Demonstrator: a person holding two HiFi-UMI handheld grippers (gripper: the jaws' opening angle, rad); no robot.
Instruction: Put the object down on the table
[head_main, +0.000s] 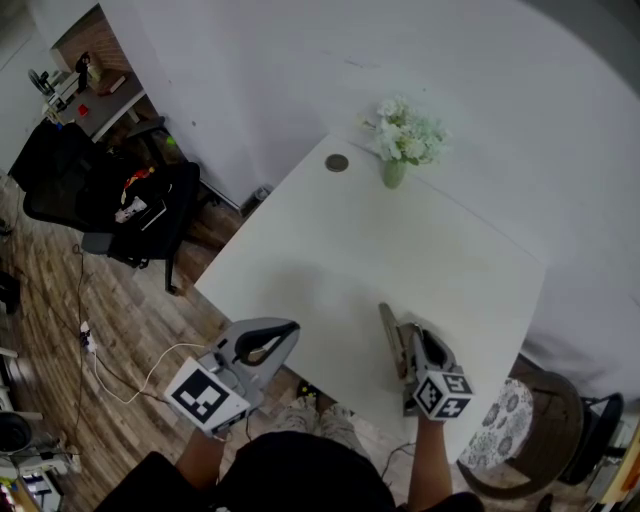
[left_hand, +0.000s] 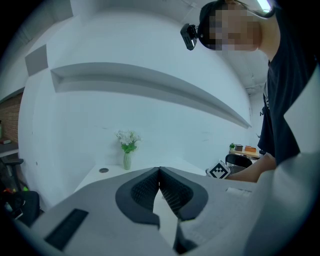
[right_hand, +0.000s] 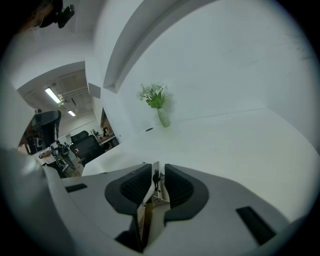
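Observation:
A thin tan board with a metal clip (head_main: 391, 338) stands on edge over the white table (head_main: 400, 250), near its front right corner. My right gripper (head_main: 408, 345) is around it. In the right gripper view the board (right_hand: 148, 202) leans against the left pad (right_hand: 136, 186). A gap shows between it and the right pad, so my right gripper (right_hand: 158, 169) is open with the board between its jaws. I cannot tell whether the board's lower edge touches the table. My left gripper (head_main: 290, 332) hovers at the table's front left edge, shut and empty, and its pads (left_hand: 150, 187) meet.
A small vase of white flowers (head_main: 400, 145) and a dark round disc (head_main: 337, 163) sit at the table's far edge by the wall. A black office chair (head_main: 130, 210) stands left of the table. A stool with a patterned cushion (head_main: 505, 420) is at the front right.

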